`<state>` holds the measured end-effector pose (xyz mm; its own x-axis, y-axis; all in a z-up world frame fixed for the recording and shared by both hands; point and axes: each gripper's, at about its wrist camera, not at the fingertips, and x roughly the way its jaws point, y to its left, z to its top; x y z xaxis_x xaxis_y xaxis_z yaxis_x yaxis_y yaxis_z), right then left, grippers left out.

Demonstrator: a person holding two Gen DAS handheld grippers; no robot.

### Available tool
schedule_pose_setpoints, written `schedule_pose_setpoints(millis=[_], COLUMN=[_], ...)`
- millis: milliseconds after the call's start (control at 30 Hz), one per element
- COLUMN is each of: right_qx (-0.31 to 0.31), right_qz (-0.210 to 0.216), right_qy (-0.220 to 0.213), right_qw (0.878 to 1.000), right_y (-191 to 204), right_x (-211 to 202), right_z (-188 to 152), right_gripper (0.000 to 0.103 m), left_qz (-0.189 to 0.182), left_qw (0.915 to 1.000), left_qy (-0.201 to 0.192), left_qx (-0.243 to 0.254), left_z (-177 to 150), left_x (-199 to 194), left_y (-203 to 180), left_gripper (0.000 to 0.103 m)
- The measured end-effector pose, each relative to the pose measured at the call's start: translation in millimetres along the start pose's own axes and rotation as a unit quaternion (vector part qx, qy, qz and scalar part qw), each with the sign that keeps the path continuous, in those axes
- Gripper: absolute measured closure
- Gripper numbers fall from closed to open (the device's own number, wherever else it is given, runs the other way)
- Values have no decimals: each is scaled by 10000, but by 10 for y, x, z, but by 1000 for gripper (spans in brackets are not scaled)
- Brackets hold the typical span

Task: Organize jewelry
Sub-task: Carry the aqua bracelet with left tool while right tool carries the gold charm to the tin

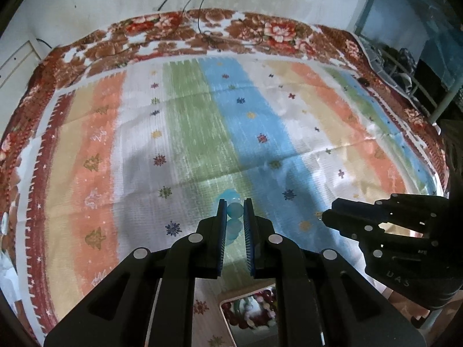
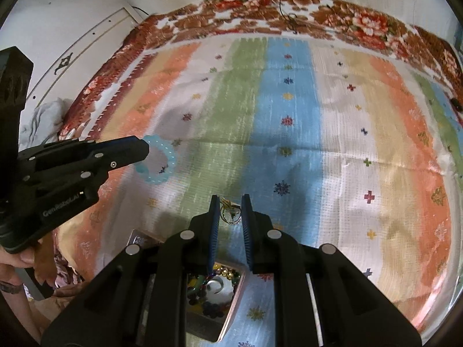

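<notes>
A striped cloth (image 1: 202, 121) in orange, white, green and blue bands, laid over a floral blanket (image 1: 179, 26) whose red-brown border shows along the far edge, fills the left wrist view, with a pale wall and hanging cables beyond. Near the cloth's near edge the left gripper (image 1: 235, 212) has its fingers drawn close and clamped on a pale blue beaded bracelet (image 1: 233, 211), whose translucent round beads show between the blue pads. The right gripper (image 1: 325, 217) reaches in from the right edge, its fingers together on a small gold-coloured piece too tiny here to make out. At the bottom, between the gripper's arms, a corner of a tray (image 1: 224, 303) holds mixed beads. In the right wrist view the same cloth spreads to the blanket border, and the right gripper (image 2: 230, 212) is closed on a thin gold hoop earring (image 2: 230, 213) with a small dangling part, held above the cloth. Below it, the jewelry tray (image 2: 231, 315) with a copper-toned rim lies near the cloth's near edge, full of dark and coloured beads. Toward the left edge the left gripper (image 2: 144, 147) holds the bracelet (image 2: 162, 162) by one side, so that the ring of beads hangs free past its tip. The bracelet looks light and floppy, likely strung on elastic, with smooth beads that could roll in the pads, so a pinch across one or two beads suits it. The earring looks very light, thin and easily bent or dropped; a gentle hold on the hoop's wire seems safest.
</notes>
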<state>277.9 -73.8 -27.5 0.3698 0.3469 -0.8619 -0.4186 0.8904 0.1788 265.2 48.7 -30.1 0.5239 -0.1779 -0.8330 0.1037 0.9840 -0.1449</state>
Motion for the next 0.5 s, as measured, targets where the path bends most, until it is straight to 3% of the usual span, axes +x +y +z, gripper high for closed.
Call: schedule_pose_setpoints(millis=[267, 500], right_qx=[-218, -364], right_qz=[-305, -209], right_qy=[-163, -418], right_qw=[9992, 9982], right_y=[78, 176], right_x=[-196, -406], right_z=[-123, -256], right_gripper=[87, 87], left_qz=[-54, -117], left_qw=[9998, 9992], left_qy=[-181, -379], left_qx=[55, 37], left_z=[-170, -334], left_x=[-260, -488], left_y=[-73, -150], left_gripper=[92, 92])
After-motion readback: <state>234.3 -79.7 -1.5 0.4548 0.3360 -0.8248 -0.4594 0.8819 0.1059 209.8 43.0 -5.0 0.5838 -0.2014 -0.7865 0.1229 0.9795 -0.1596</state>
